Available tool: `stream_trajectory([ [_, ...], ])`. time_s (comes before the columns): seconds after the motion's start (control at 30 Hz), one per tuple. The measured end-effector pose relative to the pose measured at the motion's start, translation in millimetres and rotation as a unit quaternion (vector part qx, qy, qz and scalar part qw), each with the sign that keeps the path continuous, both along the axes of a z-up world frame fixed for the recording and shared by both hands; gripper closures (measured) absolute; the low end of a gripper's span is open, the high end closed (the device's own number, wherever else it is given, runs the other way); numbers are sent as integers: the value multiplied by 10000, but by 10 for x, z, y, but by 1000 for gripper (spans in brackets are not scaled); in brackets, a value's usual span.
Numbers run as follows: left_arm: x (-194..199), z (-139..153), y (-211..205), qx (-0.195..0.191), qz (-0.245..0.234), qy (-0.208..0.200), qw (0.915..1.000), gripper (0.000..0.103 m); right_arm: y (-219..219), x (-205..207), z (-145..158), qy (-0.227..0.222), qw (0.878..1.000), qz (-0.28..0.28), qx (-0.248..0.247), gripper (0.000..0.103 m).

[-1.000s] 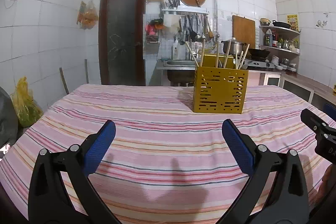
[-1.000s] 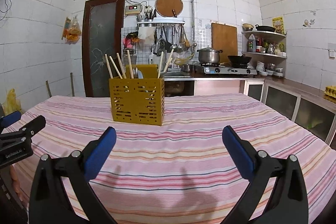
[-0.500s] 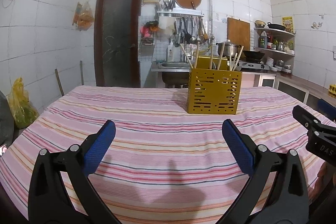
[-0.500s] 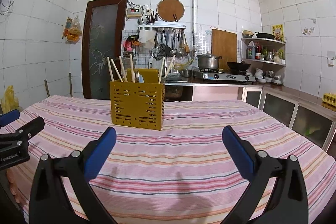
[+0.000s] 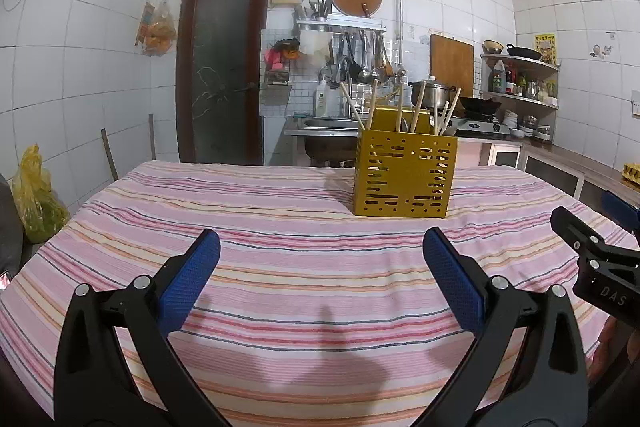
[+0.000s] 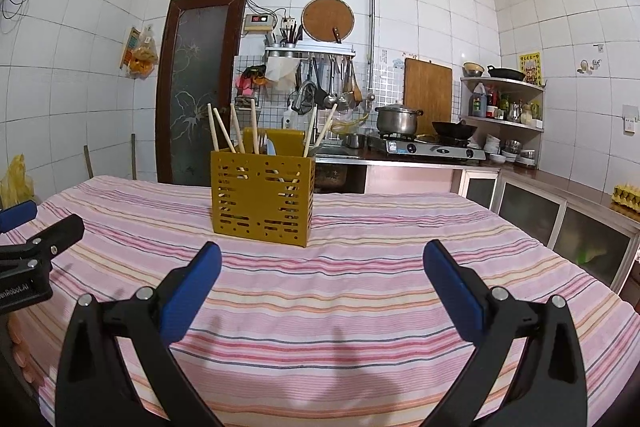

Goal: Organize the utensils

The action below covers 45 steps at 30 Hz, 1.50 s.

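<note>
A yellow slotted utensil holder stands upright on the pink striped tablecloth, well beyond both grippers. Several wooden chopsticks stick out of its top, and a spoon or fork shows among them. My left gripper hangs open over the near part of the table, nothing between its blue pads. My right gripper is open too and holds nothing. Each gripper's black body shows at the edge of the other's view.
Behind the table are a sink, a rack of hanging ladles, a gas stove with a pot and wok, corner shelves, low cabinets at right and a dark door. A yellow bag sits at left.
Both views have tilted up and drawn back slightly, so the holder sits lower in frame. Both grippers stay open and empty.
</note>
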<state>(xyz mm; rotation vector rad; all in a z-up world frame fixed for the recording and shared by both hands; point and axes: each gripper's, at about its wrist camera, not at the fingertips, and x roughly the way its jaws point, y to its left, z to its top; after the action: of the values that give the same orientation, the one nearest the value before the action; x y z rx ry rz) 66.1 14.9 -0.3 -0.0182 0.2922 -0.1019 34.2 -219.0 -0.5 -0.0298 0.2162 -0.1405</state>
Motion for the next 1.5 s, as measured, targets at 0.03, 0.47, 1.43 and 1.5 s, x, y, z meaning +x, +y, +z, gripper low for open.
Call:
stream_trajectory([
  [0.03, -6, 2, 2, 3, -2, -1, 10000, 5, -2, -6, -1, 2, 10000, -1, 4, 4],
  [0.47, -4, 5, 4, 6, -4, -8, 10000, 5, -40, -8, -1, 36, 10000, -21, 31, 4],
  [1.43, -15, 7, -2, 2, -2, -14, 10000, 5, -47, -3, 1, 34, 10000, -22, 29, 4],
  [1.5, -15, 7, -3, 2, -2, -14, 10000, 5, -44, -2, 0, 36, 10000, -21, 29, 4],
])
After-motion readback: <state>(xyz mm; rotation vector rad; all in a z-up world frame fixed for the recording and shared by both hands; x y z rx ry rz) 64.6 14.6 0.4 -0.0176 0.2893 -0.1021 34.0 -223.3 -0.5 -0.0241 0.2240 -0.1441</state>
